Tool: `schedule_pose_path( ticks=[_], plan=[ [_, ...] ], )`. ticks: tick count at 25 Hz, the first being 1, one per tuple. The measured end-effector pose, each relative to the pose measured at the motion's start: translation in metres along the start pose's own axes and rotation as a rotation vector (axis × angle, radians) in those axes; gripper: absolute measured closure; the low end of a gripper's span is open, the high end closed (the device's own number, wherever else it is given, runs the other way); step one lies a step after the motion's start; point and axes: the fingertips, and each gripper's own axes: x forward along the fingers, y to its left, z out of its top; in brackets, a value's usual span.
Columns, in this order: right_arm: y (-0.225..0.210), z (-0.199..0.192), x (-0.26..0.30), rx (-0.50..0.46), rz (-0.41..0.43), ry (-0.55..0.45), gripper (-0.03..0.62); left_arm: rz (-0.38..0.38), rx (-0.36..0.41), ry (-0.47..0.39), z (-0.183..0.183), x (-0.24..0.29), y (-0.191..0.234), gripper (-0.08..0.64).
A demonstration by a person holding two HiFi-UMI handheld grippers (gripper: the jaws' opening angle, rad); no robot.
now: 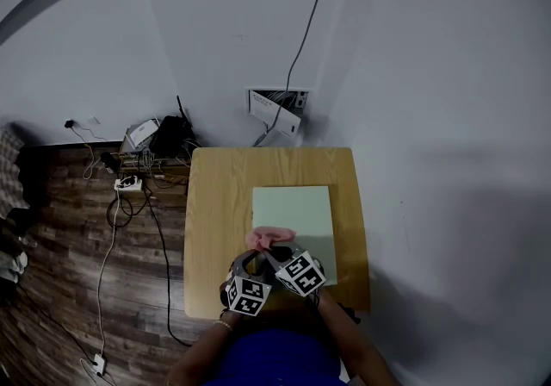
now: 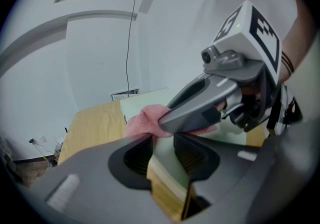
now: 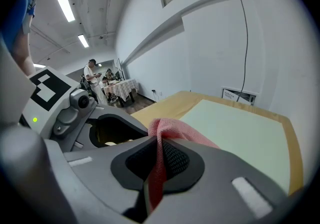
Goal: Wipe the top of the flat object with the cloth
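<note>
Cloth: small pink woven cloth (image 1: 274, 238), bunched on the 7 o'clock corner of the flat object, seen from the head view.
Flat object: pale green rectangular board (image 1: 293, 208) lying flat on the light wooden table (image 1: 219, 203), set toward the table's 3 o'clock side.
Right gripper: right gripper (image 3: 157, 143) is clamped on a fold of the cloth, and the loose part spills ahead onto the board toward 12 o'clock.
Left gripper: left gripper (image 2: 162, 140) has its jaws partly apart at the board's near corner. The board's edge shows through the gap, and no pad visibly presses on it.
Handling of cloth: likely soft, light and limp. It should drag flat under gentle downward pressure, and a grip on a thick fold would keep it from slipping free.
Handling of board: looks stiff, thin, smooth and probably light, so it may slide on the table. Steadying it at the 7 o'clock corner seems wise.
Stage: wiping appears about to start, with most of the surface toward 12 o'clock not yet covered.
</note>
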Motion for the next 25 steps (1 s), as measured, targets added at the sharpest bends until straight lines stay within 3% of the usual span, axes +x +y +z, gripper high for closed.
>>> schedule_pose_path(
  ticks=[6,13,17,25],
  plan=[
    [-0.005,-0.004,0.003,-0.061,-0.032,0.042,0.578,-0.001,0.008,0.003,0.001,0.0,0.0,0.425],
    [-0.009,-0.007,0.002,-0.065,-0.064,0.066,0.577,-0.001,0.008,0.005,0.001,0.0,-0.001,0.425],
    [-0.012,-0.017,-0.002,-0.124,-0.096,0.121,0.578,-0.001,0.003,0.001,0.001,-0.001,-0.001,0.425],
    [-0.024,-0.029,-0.015,-0.099,-0.118,0.131,0.578,0.001,0.006,0.0,0.001,0.001,-0.001,0.425]
  ],
)
